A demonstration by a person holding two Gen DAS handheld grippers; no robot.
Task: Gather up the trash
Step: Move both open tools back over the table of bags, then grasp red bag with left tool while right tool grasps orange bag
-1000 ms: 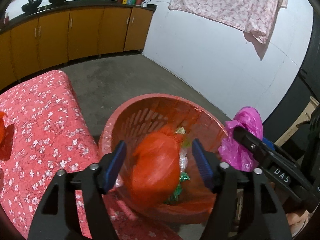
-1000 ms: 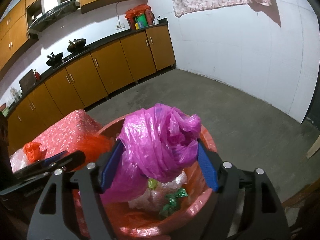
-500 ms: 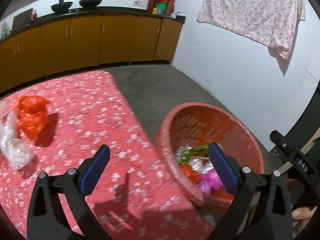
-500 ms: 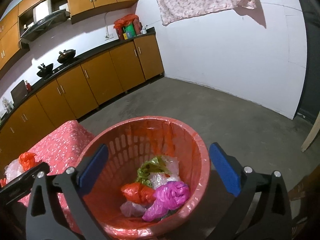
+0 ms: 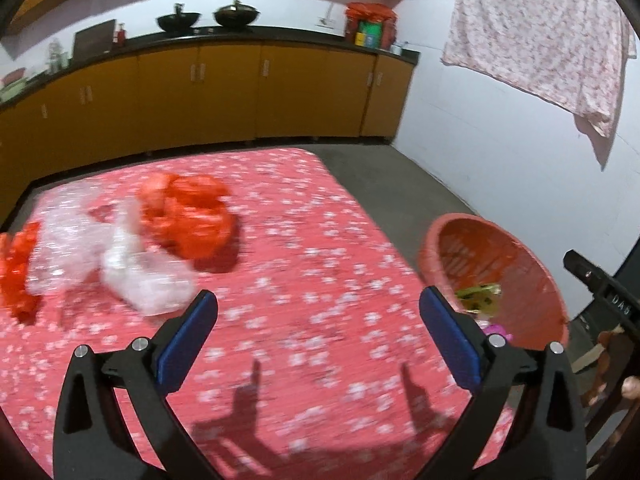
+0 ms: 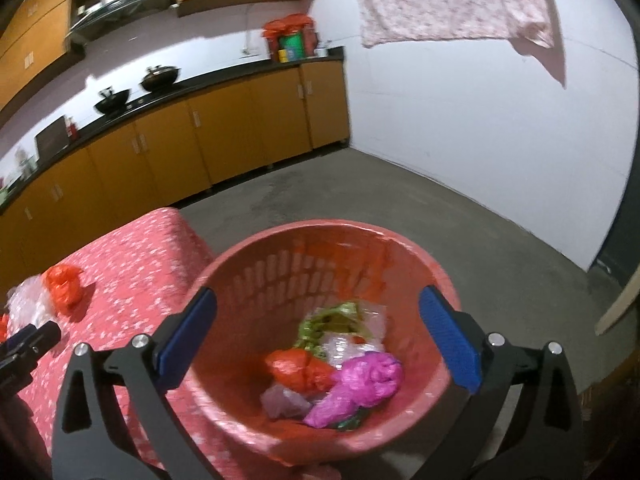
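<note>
A red slatted basket (image 6: pixel 416 256) stands on the floor beside the table (image 5: pixel 320 272); it also shows at the right of the left wrist view (image 5: pixel 524 256). In it lie a magenta bag (image 6: pixel 360 384), an orange bag (image 6: pixel 298 368), a green wrapper (image 6: pixel 328 320) and clear plastic. On the table lie an orange bag (image 5: pixel 188 216), clear plastic bags (image 5: pixel 120 264) and another orange bag (image 5: pixel 16 272) at the left edge. My left gripper (image 5: pixel 318 332) is open and empty above the table. My right gripper (image 6: pixel 318 332) is open and empty above the basket.
The table has a red flowered cloth. Orange kitchen cabinets (image 5: pixel 224 96) with woks on the counter run along the back wall. A flowered cloth (image 5: pixel 536 36) hangs on the white wall. Grey concrete floor (image 6: pixel 400 200) lies beyond the basket.
Both grippers opened and dropped their bags, orange and magenta, into the basket. My left gripper then swung left over the table toward the remaining bags. My right gripper stays over the basket.
</note>
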